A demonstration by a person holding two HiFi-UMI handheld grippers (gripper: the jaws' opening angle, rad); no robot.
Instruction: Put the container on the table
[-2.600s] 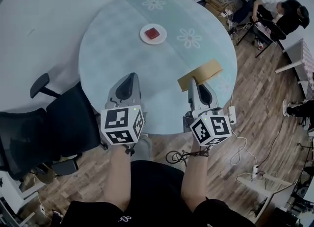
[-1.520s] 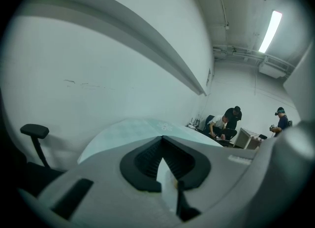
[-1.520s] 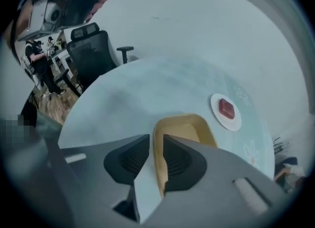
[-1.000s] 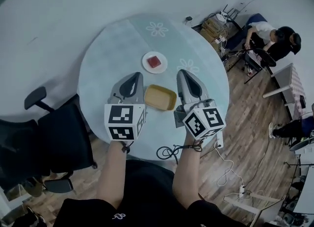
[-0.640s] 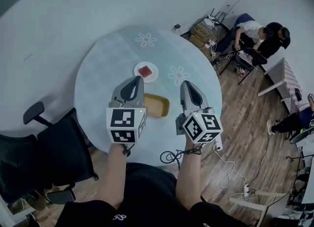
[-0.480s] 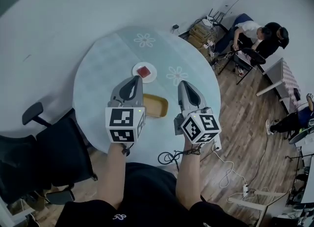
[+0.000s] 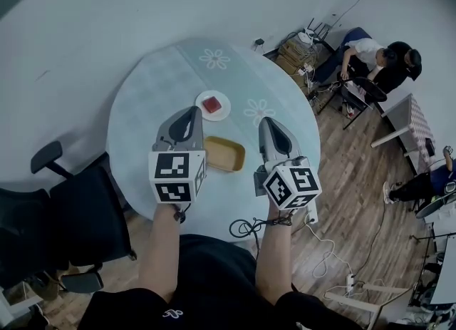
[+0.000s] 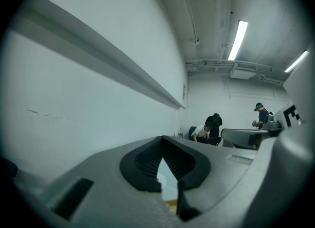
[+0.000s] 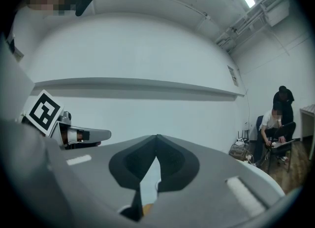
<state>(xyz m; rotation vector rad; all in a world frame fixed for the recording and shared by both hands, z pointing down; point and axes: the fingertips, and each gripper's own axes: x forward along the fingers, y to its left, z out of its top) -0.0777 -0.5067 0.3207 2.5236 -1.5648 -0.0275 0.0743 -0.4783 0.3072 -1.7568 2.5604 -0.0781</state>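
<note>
The container [image 7: 224,153], a shallow yellow-tan tray, lies on the round pale table [image 7: 149,93], near its front edge. It sits between my two grippers and neither holds it. My left gripper [image 7: 192,110] hovers at the container's left, its jaws shut with nothing in them. My right gripper [image 7: 266,120] is just right of the container, also shut and empty. In the left gripper view the left gripper [image 8: 162,139] shows a sliver of the container [image 8: 172,204] through the gap under the closed tips. In the right gripper view the right gripper [image 9: 157,137] is likewise shut.
A white plate [image 7: 213,105] with a red block on it stands just beyond the container. A black office chair [image 7: 64,207] is at the table's left. People sit at the far right [image 7: 381,61], with cables on the wooden floor [image 7: 335,200].
Earlier my right gripper held the container over the table's right edge. It now lies on the table between the grippers, released. In the last half second hardly anything moved.
</note>
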